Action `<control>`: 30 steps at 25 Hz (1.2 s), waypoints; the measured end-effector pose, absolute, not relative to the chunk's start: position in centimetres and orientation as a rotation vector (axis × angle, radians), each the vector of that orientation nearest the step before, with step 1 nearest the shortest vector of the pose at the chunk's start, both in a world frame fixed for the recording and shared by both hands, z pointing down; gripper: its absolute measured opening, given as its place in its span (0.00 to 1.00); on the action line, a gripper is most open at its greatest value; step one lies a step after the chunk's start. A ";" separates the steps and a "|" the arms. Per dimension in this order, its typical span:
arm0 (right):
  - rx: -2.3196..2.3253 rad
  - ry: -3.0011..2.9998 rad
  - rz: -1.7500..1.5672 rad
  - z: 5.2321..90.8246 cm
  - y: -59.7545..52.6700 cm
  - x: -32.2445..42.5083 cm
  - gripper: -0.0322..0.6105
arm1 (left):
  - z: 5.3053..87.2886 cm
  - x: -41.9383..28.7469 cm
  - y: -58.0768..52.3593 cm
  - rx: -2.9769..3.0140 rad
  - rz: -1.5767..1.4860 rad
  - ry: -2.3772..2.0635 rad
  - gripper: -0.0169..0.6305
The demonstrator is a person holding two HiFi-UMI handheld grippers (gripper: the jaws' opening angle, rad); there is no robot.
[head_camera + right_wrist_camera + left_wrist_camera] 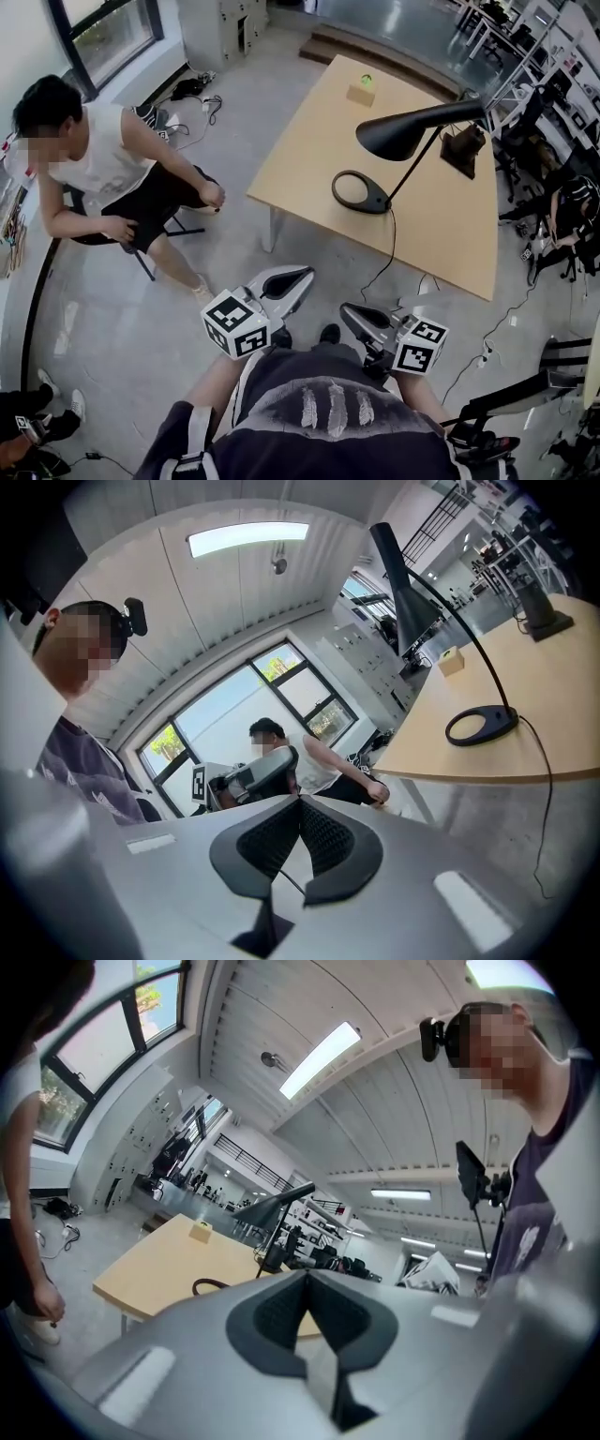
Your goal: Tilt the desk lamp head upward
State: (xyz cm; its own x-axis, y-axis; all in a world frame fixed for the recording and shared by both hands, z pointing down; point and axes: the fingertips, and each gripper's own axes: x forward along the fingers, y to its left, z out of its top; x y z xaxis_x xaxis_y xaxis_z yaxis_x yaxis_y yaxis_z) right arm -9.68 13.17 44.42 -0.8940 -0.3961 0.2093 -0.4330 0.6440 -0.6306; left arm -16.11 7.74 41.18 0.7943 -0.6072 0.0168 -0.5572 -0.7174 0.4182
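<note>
Office table, desk lamp, underside hidden, left gripper, right gripper, jaws clenched empty

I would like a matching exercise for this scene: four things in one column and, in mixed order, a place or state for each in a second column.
Things:
1. desk lamp
2. left gripper
3. small tan block
4. seated person

Places or states:
A. at the far end of the table
B. left of the table in the head view
C. jaws shut, holding nothing
D. black, ring base on the table

Pairs: 1-D, 2-C, 3-A, 4-B
</note>
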 end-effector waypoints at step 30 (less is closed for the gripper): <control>0.713 -2.903 1.256 45.9 -3.2 6.3 0.05 | 39.0 -3.7 -7.1 2.515 -0.066 -1.066 0.03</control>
